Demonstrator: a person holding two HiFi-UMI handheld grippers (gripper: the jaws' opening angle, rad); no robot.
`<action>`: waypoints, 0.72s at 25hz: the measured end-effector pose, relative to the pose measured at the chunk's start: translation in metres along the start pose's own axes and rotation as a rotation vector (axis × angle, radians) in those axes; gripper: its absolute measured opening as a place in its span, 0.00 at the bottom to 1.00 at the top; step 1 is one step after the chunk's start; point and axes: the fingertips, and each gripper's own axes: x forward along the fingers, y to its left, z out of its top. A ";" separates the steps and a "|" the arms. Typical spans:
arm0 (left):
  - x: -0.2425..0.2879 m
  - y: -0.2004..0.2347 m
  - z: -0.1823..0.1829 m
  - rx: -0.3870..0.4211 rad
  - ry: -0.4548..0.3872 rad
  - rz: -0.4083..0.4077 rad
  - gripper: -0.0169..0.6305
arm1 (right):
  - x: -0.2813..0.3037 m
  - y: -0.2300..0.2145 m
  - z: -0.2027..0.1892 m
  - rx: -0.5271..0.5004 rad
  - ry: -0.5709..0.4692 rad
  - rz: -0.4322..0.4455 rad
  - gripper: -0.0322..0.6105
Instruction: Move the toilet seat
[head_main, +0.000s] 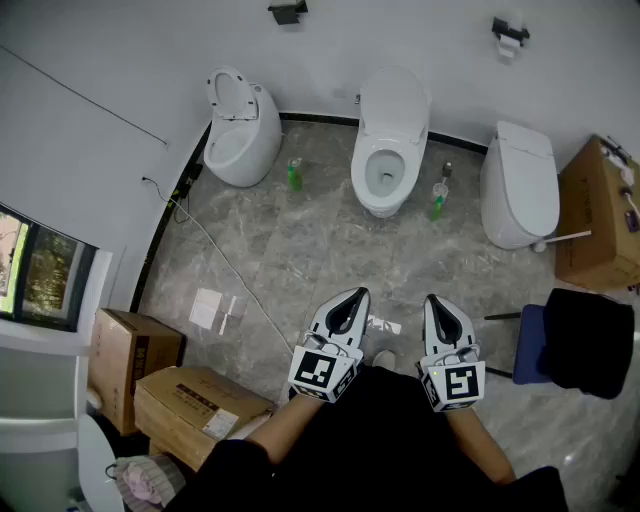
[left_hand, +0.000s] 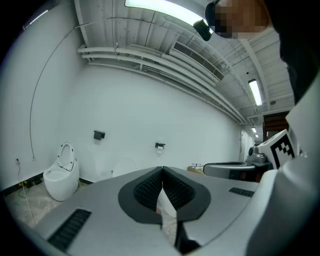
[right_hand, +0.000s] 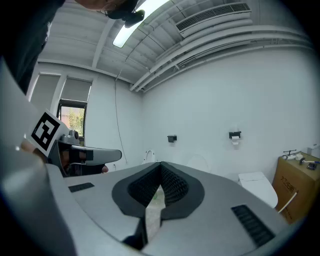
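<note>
Between the left gripper's (left_hand: 161, 172) pads there's nothing: jaws fully shut, ribbed pads pressed together at the tips. Right gripper (right_hand: 160, 167) is the same, shut and empty. From the head view both sit side by side at bottom centre, held out from black sleeves, pointing at the far wall and well short of it. Grey marble floor (head_main: 300, 250) lies ahead. Three white toilets stand along the wall. Mid toilet (head_main: 388, 150), approx straight ahead: lid up vs the wall, bowl open. Left toilet (head_main: 240, 135), egg-shaped: seat (head_main: 232, 95) raised upright. Right toilet (head_main: 520, 185): lid down. Green bottles (head_main: 295, 174) stand on the floor either side of the mid toilet. Cardboard boxes (head_main: 195, 405) sit at lower left.
</note>
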 end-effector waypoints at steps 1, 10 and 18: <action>-0.001 -0.003 -0.001 0.003 -0.004 0.000 0.05 | -0.002 0.000 -0.002 0.003 0.003 0.002 0.09; -0.016 -0.023 0.001 0.016 -0.038 0.006 0.05 | -0.025 -0.001 -0.002 0.056 -0.009 0.024 0.09; -0.017 -0.014 -0.004 -0.014 -0.030 0.002 0.05 | -0.024 0.006 -0.014 0.083 0.008 0.020 0.09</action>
